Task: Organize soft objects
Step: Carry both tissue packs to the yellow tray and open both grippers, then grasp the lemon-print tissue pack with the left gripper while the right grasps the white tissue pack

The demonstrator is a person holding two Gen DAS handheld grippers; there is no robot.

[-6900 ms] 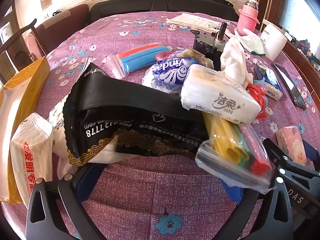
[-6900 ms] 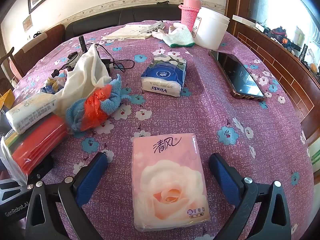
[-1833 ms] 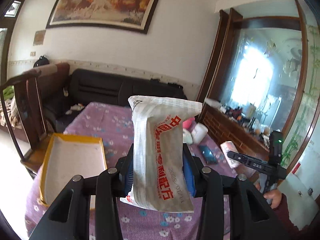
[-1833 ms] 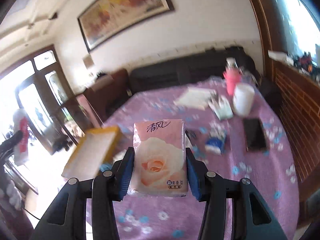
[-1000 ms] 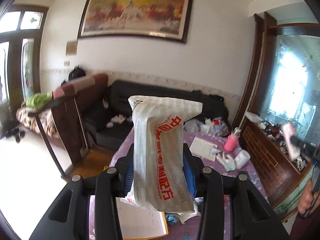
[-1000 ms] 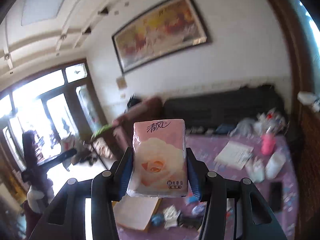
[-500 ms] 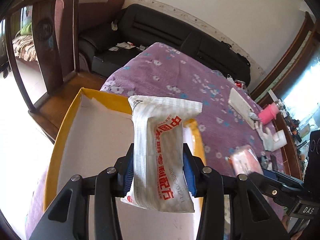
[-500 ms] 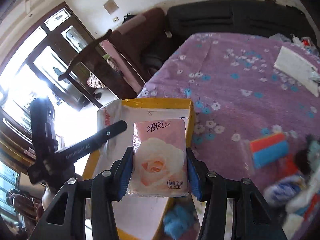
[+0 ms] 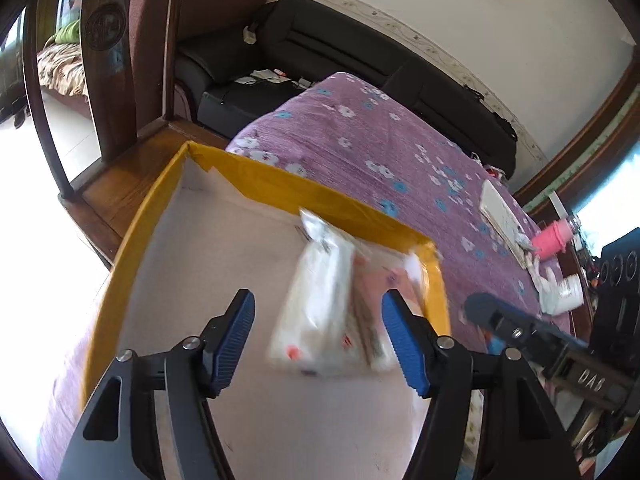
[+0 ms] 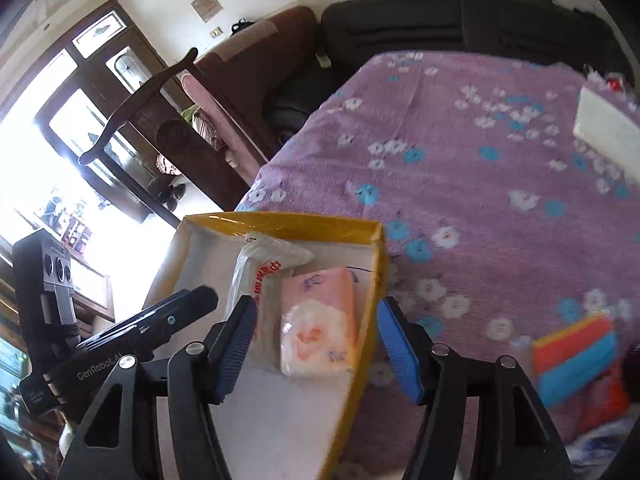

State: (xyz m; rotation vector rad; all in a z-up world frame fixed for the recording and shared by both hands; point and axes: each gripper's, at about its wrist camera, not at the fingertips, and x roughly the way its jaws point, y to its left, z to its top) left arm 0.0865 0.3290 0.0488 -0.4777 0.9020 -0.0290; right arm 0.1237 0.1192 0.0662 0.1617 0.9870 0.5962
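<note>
At the bottom of each frame we see our left gripper point(image 9: 318, 338) and right gripper point(image 10: 318, 342) with jaws spread apart, holding nothing. Beyond them, mid-frame, the white tissue pack point(image 9: 320, 300) and the pink tissue pack point(image 10: 318, 326) lie side by side, apparently touching, inside the yellow box point(image 9: 280, 184). Farther up-frame, the purple floral surface point(image 10: 480, 168) extends.

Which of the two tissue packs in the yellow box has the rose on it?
The pink pack, lying nearest the box's right wall. The other, the white pack beside it, carries red lettering instead.
</note>
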